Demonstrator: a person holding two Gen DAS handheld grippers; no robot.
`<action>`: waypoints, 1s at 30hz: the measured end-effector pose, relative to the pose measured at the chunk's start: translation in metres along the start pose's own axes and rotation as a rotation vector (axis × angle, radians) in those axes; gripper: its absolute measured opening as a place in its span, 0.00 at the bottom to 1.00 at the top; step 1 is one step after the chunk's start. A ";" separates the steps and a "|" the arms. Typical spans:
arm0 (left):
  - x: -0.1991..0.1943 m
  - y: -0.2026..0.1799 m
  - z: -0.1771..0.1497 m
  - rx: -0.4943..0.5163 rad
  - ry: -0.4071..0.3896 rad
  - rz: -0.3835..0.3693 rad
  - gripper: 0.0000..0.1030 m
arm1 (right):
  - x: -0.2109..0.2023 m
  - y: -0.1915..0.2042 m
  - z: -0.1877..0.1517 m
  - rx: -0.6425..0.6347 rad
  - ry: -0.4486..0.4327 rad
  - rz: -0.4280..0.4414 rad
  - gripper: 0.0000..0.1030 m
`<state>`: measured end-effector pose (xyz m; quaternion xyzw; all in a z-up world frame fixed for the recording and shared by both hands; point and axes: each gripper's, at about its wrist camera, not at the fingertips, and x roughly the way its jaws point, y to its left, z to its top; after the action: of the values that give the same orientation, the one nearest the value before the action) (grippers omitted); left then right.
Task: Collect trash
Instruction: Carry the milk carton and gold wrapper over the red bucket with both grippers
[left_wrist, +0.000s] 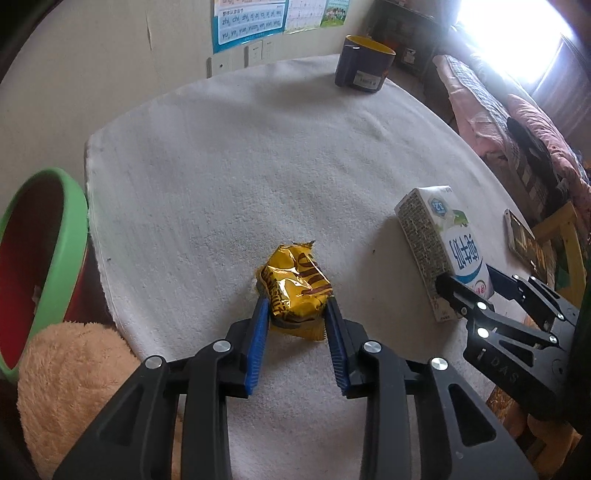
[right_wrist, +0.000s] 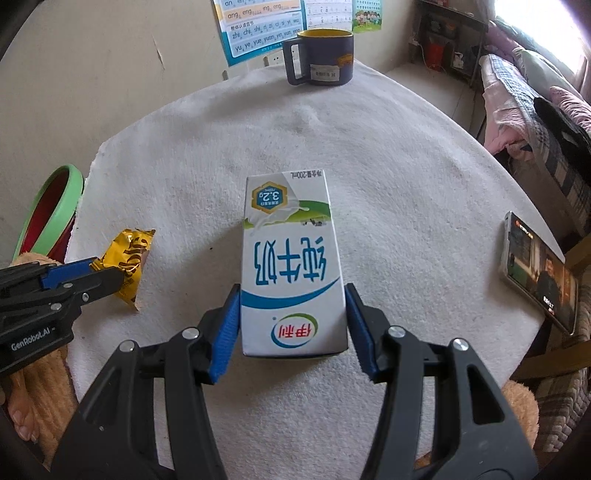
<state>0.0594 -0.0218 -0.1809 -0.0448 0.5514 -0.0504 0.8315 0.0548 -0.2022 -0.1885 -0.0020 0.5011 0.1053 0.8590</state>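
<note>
A crumpled yellow snack wrapper (left_wrist: 295, 284) lies on the white cloth-covered table (left_wrist: 229, 155). My left gripper (left_wrist: 295, 306) is shut on the wrapper, blue pads pressing both sides. A white and blue milk carton (right_wrist: 290, 266) lies flat on the table; my right gripper (right_wrist: 291, 299) is shut on its near end. The carton (left_wrist: 439, 247) and right gripper (left_wrist: 476, 291) also show in the left wrist view. The wrapper (right_wrist: 127, 258) and left gripper (right_wrist: 110, 277) show at the left of the right wrist view.
A red bin with a green rim (left_wrist: 48, 254) stands off the table's left edge. A dark blue mug (right_wrist: 321, 57) stands at the far edge. A phone (right_wrist: 535, 269) lies at the right edge. A plush toy (left_wrist: 70, 380) sits below left. A bed (right_wrist: 535, 103) is far right.
</note>
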 end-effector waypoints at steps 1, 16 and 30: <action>0.000 0.000 0.000 -0.002 0.000 0.000 0.33 | 0.000 0.001 0.000 -0.001 0.002 -0.003 0.52; -0.016 0.003 0.000 -0.004 -0.068 -0.022 0.28 | -0.014 0.001 0.002 0.009 -0.024 -0.024 0.51; -0.036 0.019 0.002 -0.052 -0.129 -0.050 0.28 | -0.049 0.016 0.008 0.018 -0.077 0.015 0.51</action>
<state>0.0478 0.0019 -0.1496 -0.0832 0.4965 -0.0539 0.8623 0.0355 -0.1946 -0.1403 0.0137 0.4687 0.1073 0.8767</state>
